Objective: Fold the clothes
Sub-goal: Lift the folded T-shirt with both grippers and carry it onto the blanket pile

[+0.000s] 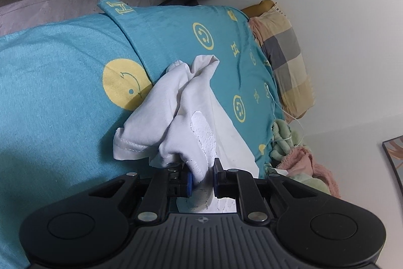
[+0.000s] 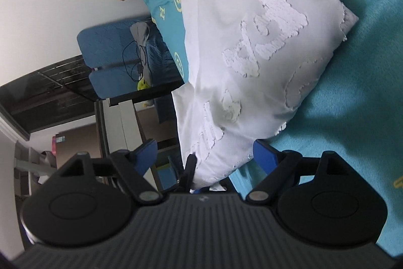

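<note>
White shirt gathered over the bed, left gripper pinching it, right gripper spread around it

The shirt [image 1: 173, 117] hangs bunched from the left gripper [image 1: 202, 179], whose blue pads are closed on a fold of cloth; its far end trails over the teal bedsheet [image 1: 50, 72]. In the right view the right gripper [image 2: 205, 155] stands with fingers wide apart, the shirt's textured front passing between them without being clamped. Judged mid-handling: the cloth is neither flat nor folded. The next move calls for a second firm hold before any crease is laid
</note>
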### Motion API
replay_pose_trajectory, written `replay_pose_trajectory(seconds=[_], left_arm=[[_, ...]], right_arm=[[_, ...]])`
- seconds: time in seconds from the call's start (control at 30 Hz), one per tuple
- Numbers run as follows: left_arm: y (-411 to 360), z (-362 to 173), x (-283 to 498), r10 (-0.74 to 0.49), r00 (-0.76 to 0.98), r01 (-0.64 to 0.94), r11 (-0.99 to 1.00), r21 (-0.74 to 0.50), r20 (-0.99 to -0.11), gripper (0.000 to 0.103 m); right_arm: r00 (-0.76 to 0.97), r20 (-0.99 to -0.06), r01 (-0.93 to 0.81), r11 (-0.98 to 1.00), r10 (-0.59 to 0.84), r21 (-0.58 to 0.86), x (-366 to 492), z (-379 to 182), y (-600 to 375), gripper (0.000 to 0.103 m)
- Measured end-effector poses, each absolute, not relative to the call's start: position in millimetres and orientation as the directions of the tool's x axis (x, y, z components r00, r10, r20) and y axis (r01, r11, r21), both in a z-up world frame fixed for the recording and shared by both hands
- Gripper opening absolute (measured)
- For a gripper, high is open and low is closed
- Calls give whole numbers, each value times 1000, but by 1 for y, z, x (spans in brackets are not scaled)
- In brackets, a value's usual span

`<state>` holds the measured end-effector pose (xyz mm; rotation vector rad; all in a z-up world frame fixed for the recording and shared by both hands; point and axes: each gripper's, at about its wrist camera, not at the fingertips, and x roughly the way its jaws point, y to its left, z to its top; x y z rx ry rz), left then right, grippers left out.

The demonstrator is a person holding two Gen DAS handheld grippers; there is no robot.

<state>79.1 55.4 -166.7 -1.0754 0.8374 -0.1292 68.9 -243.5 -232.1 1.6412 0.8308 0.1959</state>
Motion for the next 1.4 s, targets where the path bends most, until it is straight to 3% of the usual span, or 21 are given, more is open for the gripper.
replay_pose_trajectory(seconds=[0.27,0.5,0.6,0.67,0.7,0.77,0.93,1.13,1.4], left_arm=[[59,-165,81,-482,707,-286,475,-832,-518,15],[61,-165,83,-486,712,-286,458,-842,-507,15],[61,-165,84,-486,713,-285,459,-842,-506,15],[61,-165,84,-485,714,-284,457,-843,-504,15],[62,-164,84,-486,715,-283,456,-844,-502,15],[63,-162,85,-486,718,-278,455,-846,-498,15],[68,-140,100,-512,700,-297,426,-855,-498,14],[18,-57,144,-558,703,-228,411,-883,-441,14],[-171,83,227,-684,665,15,413,-911,-299,14]], right_arm=[[705,-353,454,-9,615,891,62,-241,-236,86],[794,-458,493,18,399,870,51,-242,-270,85],[818,-478,492,42,319,870,49,-239,-283,68],[815,-491,491,84,307,867,53,-237,-284,39],[810,-500,491,113,307,864,55,-235,-283,30],[813,-502,475,162,294,865,55,-229,-280,22],[842,-464,419,208,276,884,50,-196,-281,16],[905,-359,310,225,229,924,63,-119,-323,14],[968,-250,222,359,33,906,68,25,-476,11]])
